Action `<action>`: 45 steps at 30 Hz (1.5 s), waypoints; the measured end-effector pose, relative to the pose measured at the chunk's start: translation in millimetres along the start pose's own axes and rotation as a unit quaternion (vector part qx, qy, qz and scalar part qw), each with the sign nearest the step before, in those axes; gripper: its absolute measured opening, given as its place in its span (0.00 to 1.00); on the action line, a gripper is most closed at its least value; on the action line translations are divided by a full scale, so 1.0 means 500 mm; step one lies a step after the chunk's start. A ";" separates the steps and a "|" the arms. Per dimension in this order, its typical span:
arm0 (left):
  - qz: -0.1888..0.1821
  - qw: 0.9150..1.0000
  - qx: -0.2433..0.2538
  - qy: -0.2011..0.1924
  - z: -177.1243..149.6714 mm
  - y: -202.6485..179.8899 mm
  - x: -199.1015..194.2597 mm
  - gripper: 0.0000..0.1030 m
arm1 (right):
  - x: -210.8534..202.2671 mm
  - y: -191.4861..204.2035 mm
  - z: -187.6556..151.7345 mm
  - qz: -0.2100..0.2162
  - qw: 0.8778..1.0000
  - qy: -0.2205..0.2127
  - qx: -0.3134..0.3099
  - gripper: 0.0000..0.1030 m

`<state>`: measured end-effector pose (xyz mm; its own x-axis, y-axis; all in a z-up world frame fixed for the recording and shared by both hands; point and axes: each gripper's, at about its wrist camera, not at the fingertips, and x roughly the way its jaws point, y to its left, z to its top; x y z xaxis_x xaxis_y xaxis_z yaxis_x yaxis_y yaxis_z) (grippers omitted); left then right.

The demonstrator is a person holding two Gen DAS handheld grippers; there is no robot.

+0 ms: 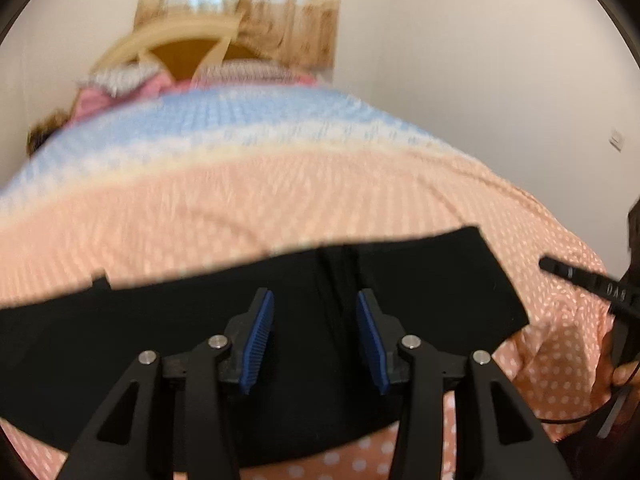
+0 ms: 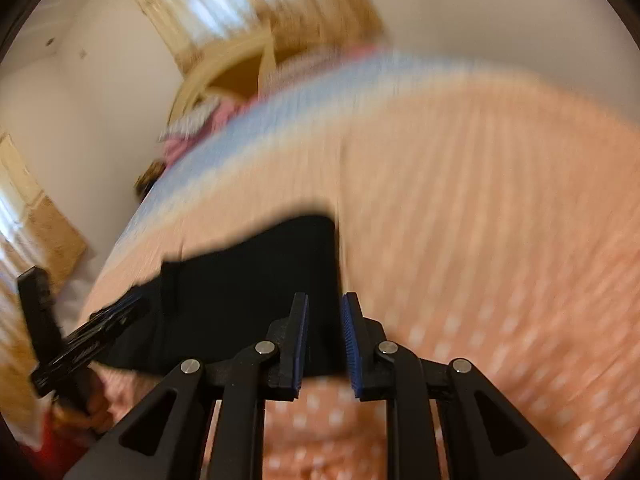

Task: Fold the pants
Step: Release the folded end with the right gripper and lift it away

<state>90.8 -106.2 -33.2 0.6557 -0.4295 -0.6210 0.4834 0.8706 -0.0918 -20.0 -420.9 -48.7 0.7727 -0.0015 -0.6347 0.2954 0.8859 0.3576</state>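
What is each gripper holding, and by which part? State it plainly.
Nothing is held. The left gripper and right gripper are both open above the black pants lying on the bedspread.

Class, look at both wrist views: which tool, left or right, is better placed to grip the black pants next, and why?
Probably the left tool: it is open directly over the middle of the pants. The right tool, less open, sits at the pants' edge, partly over the dotted bedspread.

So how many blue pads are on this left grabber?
2: one blue pad on its left finger, the other on its right finger, apart above the black pants.
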 end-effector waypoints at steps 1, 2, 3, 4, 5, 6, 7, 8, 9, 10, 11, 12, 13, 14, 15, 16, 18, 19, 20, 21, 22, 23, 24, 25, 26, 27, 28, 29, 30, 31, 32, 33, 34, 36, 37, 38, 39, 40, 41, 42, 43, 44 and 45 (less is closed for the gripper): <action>-0.002 1.000 0.015 -0.009 0.008 -0.011 0.000 0.46 | -0.010 0.021 0.008 -0.010 1.000 -0.019 -0.022 0.18; -0.007 0.999 0.033 -0.018 0.017 -0.030 0.005 0.48 | -0.013 0.050 0.018 -0.023 0.998 -0.036 -0.052 0.18; -0.015 0.999 0.044 -0.024 0.024 -0.046 0.012 0.49 | -0.007 0.075 0.026 -0.037 0.996 -0.045 -0.074 0.18; -0.022 0.998 0.052 -0.027 0.030 -0.061 0.023 0.50 | 0.006 0.098 0.037 -0.051 0.993 -0.048 -0.091 0.18; -0.029 0.997 0.061 -0.027 0.035 -0.076 0.038 0.50 | 0.027 0.115 0.049 -0.051 0.993 -0.045 -0.101 0.18; -0.029 0.997 0.068 -0.018 0.039 -0.088 0.060 0.50 | 0.048 0.124 0.058 -0.038 0.993 -0.041 -0.100 0.18; -0.022 0.997 0.069 -0.007 0.040 -0.092 0.080 0.50 | 0.066 0.126 0.064 -0.029 0.995 -0.035 -0.092 0.18; -0.007 0.998 0.063 0.015 0.038 -0.091 0.110 0.50 | 0.093 0.122 0.071 -0.027 0.996 -0.023 -0.080 0.18; 0.007 0.998 0.055 0.034 0.035 -0.084 0.131 0.50 | 0.116 0.117 0.074 -0.034 0.997 -0.013 -0.072 0.18; 0.018 0.998 0.044 0.051 0.031 -0.075 0.150 0.50 | 0.151 0.106 0.075 -0.042 0.997 0.007 -0.062 0.18; 0.025 0.998 0.040 0.050 0.025 -0.065 0.154 0.51 | 0.175 0.097 0.069 -0.037 0.998 0.023 -0.054 0.18; 0.038 0.997 0.044 0.050 0.023 -0.061 0.156 0.51 | 0.199 0.084 0.065 -0.028 0.998 0.043 -0.038 0.18; 0.046 0.996 0.049 0.054 0.021 -0.060 0.159 0.56 | 0.215 0.067 0.057 -0.018 0.999 0.049 -0.014 0.18; 0.059 0.995 0.051 0.055 0.019 -0.055 0.162 0.66 | 0.215 0.052 0.053 -0.005 0.999 0.036 0.008 0.18; 0.067 0.995 0.046 0.054 0.018 -0.049 0.166 0.71 | 0.214 0.043 0.050 0.005 0.999 0.027 0.025 0.18; 0.070 0.995 0.039 0.055 0.018 -0.044 0.168 0.76 | 0.214 0.038 0.046 0.009 0.999 0.025 0.034 0.18; 0.059 0.996 0.020 0.060 0.016 -0.029 0.172 0.78 | 0.216 0.030 0.040 0.013 0.999 0.017 0.046 0.18; 0.056 0.996 0.016 0.060 0.015 -0.028 0.169 0.79 | 0.216 0.032 0.038 0.012 0.999 0.015 0.044 0.18; 0.053 0.997 0.013 0.062 0.015 -0.027 0.167 0.79 | 0.216 0.040 0.037 0.006 0.999 0.011 0.037 0.18; 0.052 0.997 0.013 0.063 0.016 -0.027 0.165 0.79 | 0.215 0.047 0.035 0.000 1.000 0.007 0.028 0.18; 0.051 0.996 0.013 0.065 0.016 -0.028 0.160 0.79 | 0.214 0.057 0.033 -0.011 1.000 0.004 0.013 0.18; 0.051 0.996 0.012 0.066 0.014 -0.029 0.155 0.79 | 0.216 0.063 0.037 -0.019 1.000 0.003 0.005 0.19; 0.051 0.996 0.011 0.066 0.013 -0.027 0.149 0.79 | 0.215 0.071 0.037 -0.028 1.000 0.003 -0.003 0.19; 0.051 0.997 0.009 0.064 0.013 -0.024 0.141 0.79 | 0.209 0.075 0.035 -0.034 0.999 0.005 -0.008 0.19; 0.050 0.997 0.007 0.063 0.011 -0.022 0.134 0.79 | 0.204 0.080 0.039 -0.040 0.999 0.008 -0.011 0.19; 0.050 0.997 0.005 0.061 0.010 -0.017 0.125 0.79 | 0.189 0.090 0.044 -0.045 0.999 0.006 -0.008 0.19; 0.051 0.997 0.003 0.058 0.005 -0.011 0.117 0.80 | 0.174 0.097 0.045 -0.032 0.999 -0.006 -0.006 0.19; 0.054 0.997 0.000 0.056 0.003 -0.001 0.111 0.81 | 0.150 0.112 0.042 0.004 1.000 -0.028 -0.008 0.19; 0.057 0.997 -0.006 0.055 0.001 0.011 0.104 0.82 | 0.132 0.135 0.036 0.026 0.999 -0.039 -0.022 0.19; 0.061 0.997 -0.010 0.053 -0.001 0.020 0.099 0.82 | 0.121 0.161 0.029 0.036 0.998 -0.040 -0.039 0.19; 0.069 0.996 -0.015 0.053 -0.002 0.034 0.092 0.82 | 0.118 0.181 0.020 0.044 0.997 -0.036 -0.048 0.19; 0.081 0.995 -0.019 0.052 -0.004 0.046 0.085 0.82 | 0.123 0.203 0.007 0.056 0.997 -0.021 -0.054 0.19; 0.094 0.994 -0.023 0.051 -0.007 0.061 0.077 0.82 | 0.132 0.218 -0.004 0.066 0.996 -0.004 -0.054 0.19; 0.110 0.992 -0.029 0.050 -0.013 0.089 0.063 0.82 | 0.161 0.248 -0.034 0.092 0.994 0.035 -0.050 0.19; 0.118 0.991 -0.034 0.048 -0.020 0.108 0.054 0.82 | 0.175 0.261 -0.049 0.100 0.993 0.048 -0.049 0.19; 0.130 0.990 -0.041 0.048 -0.028 0.132 0.044 0.82 | 0.189 0.273 -0.065 0.101 0.992 0.060 -0.049 0.19; 0.145 0.987 -0.050 0.050 -0.040 0.162 0.032 0.82 | 0.199 0.281 -0.079 0.098 0.992 0.064 -0.049 0.20; 0.158 0.984 -0.060 0.050 -0.052 0.194 0.020 0.82 | 0.198 0.288 -0.089 0.090 0.993 0.048 -0.051 0.25; 0.167 0.982 -0.068 0.050 -0.061 0.216 0.012 0.82 | 0.195 0.293 -0.095 0.088 0.994 0.036 -0.054 0.30; 0.181 0.979 -0.080 0.049 -0.075 0.249 -0.001 0.82 | 0.196 0.298 -0.098 0.089 0.994 0.034 -0.058 0.39; 0.194 0.975 -0.093 0.051 -0.086 0.280 -0.012 0.82 | 0.196 0.308 -0.101 0.091 0.993 0.031 -0.066 0.48; 0.210 0.970 -0.109 0.053 -0.097 0.315 -0.024 0.82 | 0.196 0.318 -0.103 0.091 0.993 0.028 -0.073 0.52; 0.227 0.964 -0.129 0.055 -0.110 0.353 -0.040 0.82 | 0.199 0.327 -0.105 0.086 0.993 0.024 -0.084 0.59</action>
<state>131.2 69.3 -80.0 0.6939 0.0256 -0.7197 -0.0083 0.9996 0.0277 75.7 -251.8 -89.4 0.7749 0.1746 -0.6075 0.0614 0.9358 0.3472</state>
